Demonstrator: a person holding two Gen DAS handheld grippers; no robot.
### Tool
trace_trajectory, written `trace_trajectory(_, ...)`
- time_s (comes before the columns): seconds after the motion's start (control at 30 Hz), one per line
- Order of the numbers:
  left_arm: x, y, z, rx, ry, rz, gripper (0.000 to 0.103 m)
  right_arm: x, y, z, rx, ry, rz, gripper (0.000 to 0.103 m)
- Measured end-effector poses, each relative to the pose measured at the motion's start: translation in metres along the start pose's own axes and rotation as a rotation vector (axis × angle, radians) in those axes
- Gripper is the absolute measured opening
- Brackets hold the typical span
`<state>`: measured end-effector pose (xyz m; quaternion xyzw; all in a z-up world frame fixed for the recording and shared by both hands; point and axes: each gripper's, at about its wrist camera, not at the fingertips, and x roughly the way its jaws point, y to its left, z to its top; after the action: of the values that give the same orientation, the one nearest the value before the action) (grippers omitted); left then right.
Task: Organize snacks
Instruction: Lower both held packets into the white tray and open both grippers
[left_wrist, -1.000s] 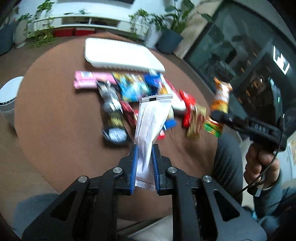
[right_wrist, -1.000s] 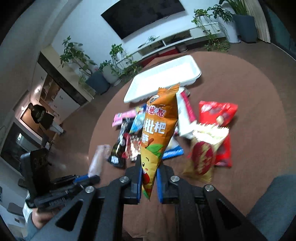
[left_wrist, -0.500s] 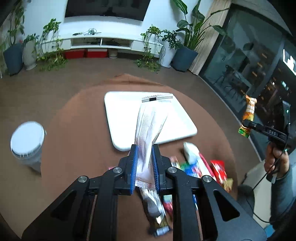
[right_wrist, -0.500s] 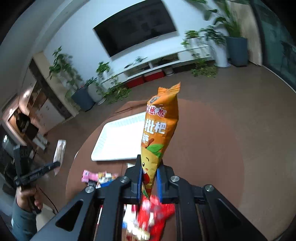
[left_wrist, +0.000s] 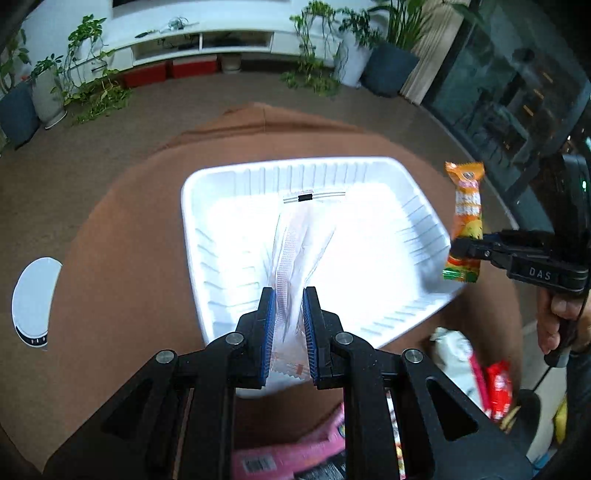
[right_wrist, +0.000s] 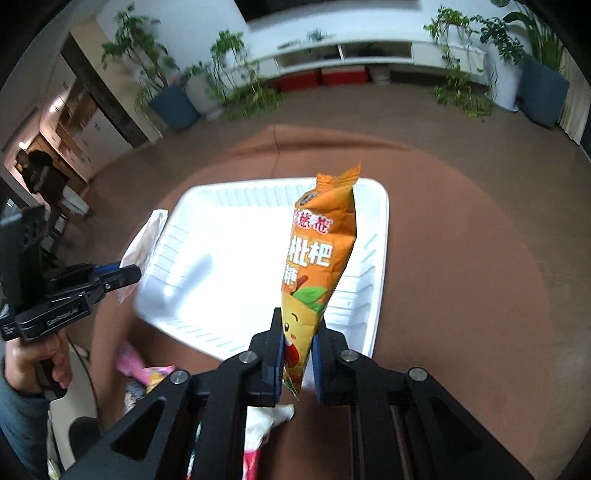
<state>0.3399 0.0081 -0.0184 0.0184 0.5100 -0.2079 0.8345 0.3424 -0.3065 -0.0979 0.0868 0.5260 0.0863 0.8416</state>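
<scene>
Left hand-held gripper: clamped on a clear white packet, gripped near its lower end, packet standing up over the near part of the tray.
Right hand-held gripper: pinching an orange packet near its bottom, packet upright over the right side of the tray.
Tray: white, ribbed walls, nothing lying in it, resting far on the brown round surface.
Other snacks: pink packet and red packet on the near part of the surface, outside the tray.
Hands: right hand and left hand wrapped around the gripper handles.
Beyond the surface: potted plants along the far wall.
</scene>
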Motion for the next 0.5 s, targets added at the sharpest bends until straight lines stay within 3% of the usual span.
trace_trajectory(0.23,0.040,-0.012,0.003,0.025,0.066,0.030,0.014,0.043,-0.003,0.004,0.008,0.091,-0.022,0.014)
trace_trajectory(0.5,0.065,-0.015,-0.008,0.026,0.089,0.071,0.016,0.051,-0.011,-0.001,0.016,0.094,-0.019,0.017)
